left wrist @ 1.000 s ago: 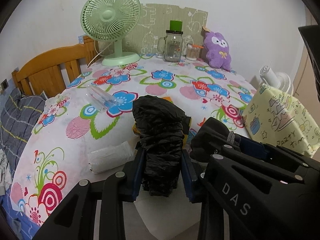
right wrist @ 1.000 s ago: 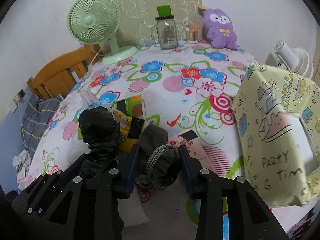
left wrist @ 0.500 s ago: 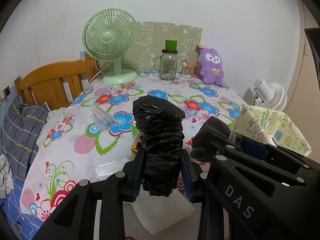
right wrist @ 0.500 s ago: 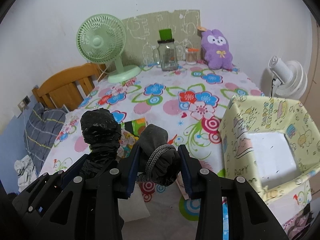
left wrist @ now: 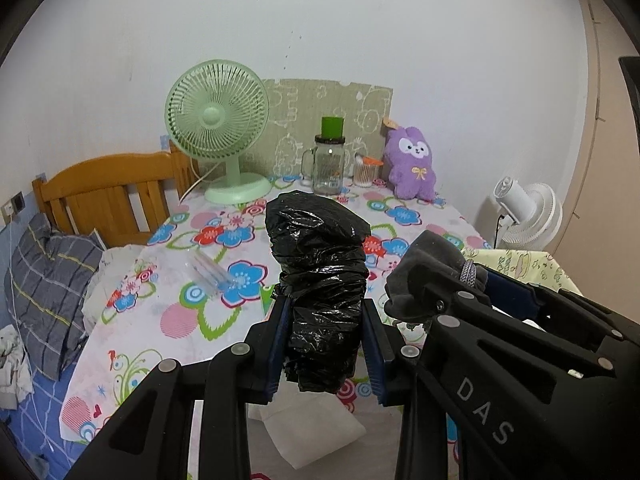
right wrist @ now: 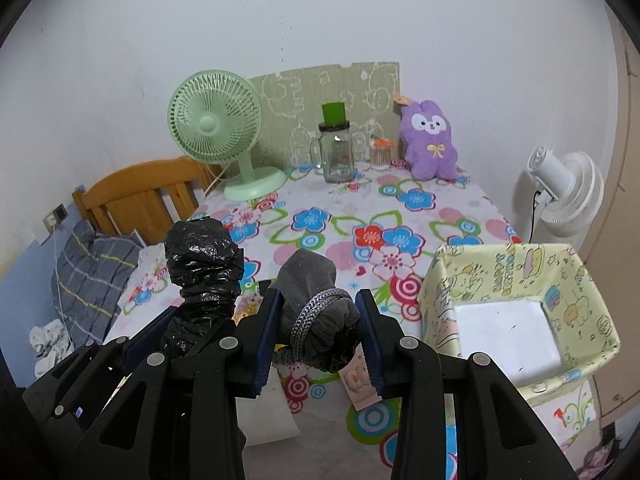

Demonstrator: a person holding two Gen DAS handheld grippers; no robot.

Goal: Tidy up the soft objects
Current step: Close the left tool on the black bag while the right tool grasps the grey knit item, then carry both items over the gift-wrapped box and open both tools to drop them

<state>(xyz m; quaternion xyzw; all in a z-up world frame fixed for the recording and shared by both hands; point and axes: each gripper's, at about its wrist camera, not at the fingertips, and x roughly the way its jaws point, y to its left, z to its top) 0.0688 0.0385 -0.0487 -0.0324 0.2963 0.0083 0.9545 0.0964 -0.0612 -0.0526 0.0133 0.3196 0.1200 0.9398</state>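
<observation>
Black plastic bundle [left wrist: 320,280] fills the centre of my left view, squeezed upright between my left gripper's [left wrist: 326,344] blue pads; my right gripper pokes in at lower right with the grey rolled cloth [left wrist: 432,276]. From my right view, that cloth [right wrist: 316,312] sits clamped in my right gripper [right wrist: 318,340] at centre, above the floral table [right wrist: 400,208]; the yellow box [right wrist: 516,316] stands open at right.

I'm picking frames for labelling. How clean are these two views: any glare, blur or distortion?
Left wrist: sharp, evenly lit, glare only on the black plastic bundle; fisheye darkens the corners. Right wrist: equally sharp, wall edges bowed, white floor fan stretched near the rim.
</observation>
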